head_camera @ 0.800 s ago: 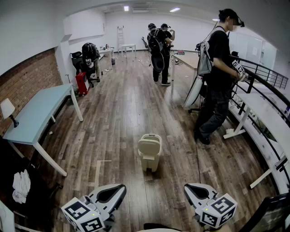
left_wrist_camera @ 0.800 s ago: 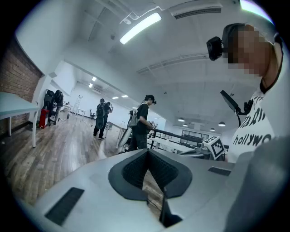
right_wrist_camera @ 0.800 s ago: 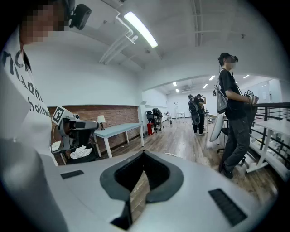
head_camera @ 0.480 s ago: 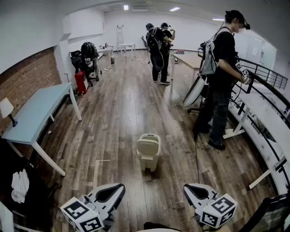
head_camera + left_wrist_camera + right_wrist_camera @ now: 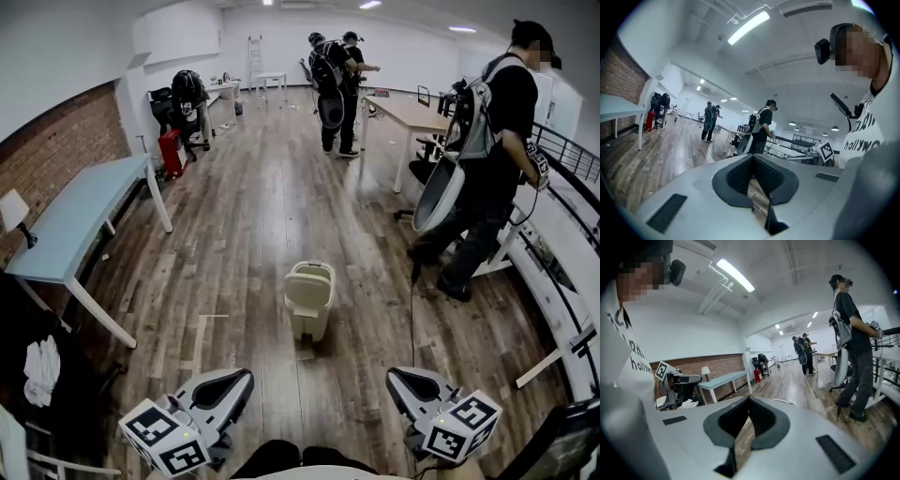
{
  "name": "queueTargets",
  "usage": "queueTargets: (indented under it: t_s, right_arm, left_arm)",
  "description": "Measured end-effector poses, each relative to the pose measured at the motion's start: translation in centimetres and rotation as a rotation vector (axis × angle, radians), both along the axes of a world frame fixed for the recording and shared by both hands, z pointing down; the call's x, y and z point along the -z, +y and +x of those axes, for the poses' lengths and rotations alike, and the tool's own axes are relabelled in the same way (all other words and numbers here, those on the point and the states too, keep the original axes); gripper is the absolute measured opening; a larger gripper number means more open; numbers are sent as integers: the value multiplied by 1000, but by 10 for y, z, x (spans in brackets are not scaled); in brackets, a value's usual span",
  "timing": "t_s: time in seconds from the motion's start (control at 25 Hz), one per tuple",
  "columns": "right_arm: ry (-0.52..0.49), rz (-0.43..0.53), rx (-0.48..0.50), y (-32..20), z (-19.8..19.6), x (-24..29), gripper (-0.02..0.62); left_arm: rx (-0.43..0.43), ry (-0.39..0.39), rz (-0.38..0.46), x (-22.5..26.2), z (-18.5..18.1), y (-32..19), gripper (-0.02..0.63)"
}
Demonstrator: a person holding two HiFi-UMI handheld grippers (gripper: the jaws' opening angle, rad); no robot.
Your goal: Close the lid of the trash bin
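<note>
A small beige trash bin [image 5: 309,302] stands on the wooden floor in the middle of the head view. Its lid [image 5: 307,290] is up and leans toward me, and the bin's mouth [image 5: 317,273] shows behind it. My left gripper [image 5: 246,376] is low at the bottom left and my right gripper [image 5: 392,376] low at the bottom right, both well short of the bin. In the left gripper view the left gripper [image 5: 753,156] has its jaws meeting at the tip with nothing between them. The right gripper [image 5: 749,398] looks the same in its own view. Neither gripper view shows the bin.
A light blue table [image 5: 75,225] runs along the brick wall at left. A person with a backpack [image 5: 487,159] stands at right by a white desk [image 5: 562,244]. A thin black cable [image 5: 412,309] lies right of the bin. More people [image 5: 333,84] stand far back.
The view has come a little nearer to the bin. The person at right has stepped further right. Both grippers stay low at the bottom edge, shut.
</note>
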State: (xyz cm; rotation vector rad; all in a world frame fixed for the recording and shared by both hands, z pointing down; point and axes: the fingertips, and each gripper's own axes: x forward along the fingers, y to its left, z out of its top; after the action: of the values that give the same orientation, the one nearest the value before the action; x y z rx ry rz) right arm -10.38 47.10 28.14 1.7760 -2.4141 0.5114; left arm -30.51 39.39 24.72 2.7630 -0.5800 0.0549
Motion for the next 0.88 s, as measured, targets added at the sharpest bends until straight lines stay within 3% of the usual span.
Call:
queueTargets:
  t_s: [0.4, 0.64, 0.88]
  right_arm:
    - [-15, -40, 14, -15, 9, -6, 9]
    - [-14, -70, -46, -24, 33, -13, 9]
    - [-38, -102, -92, -55, 56, -20, 9]
  left_arm:
    - [-6, -9, -35, -5, 17, -19, 6]
    - [-54, 11, -31, -2, 47, -51, 6]
    - [-90, -29, -48, -9, 72, -90, 6]
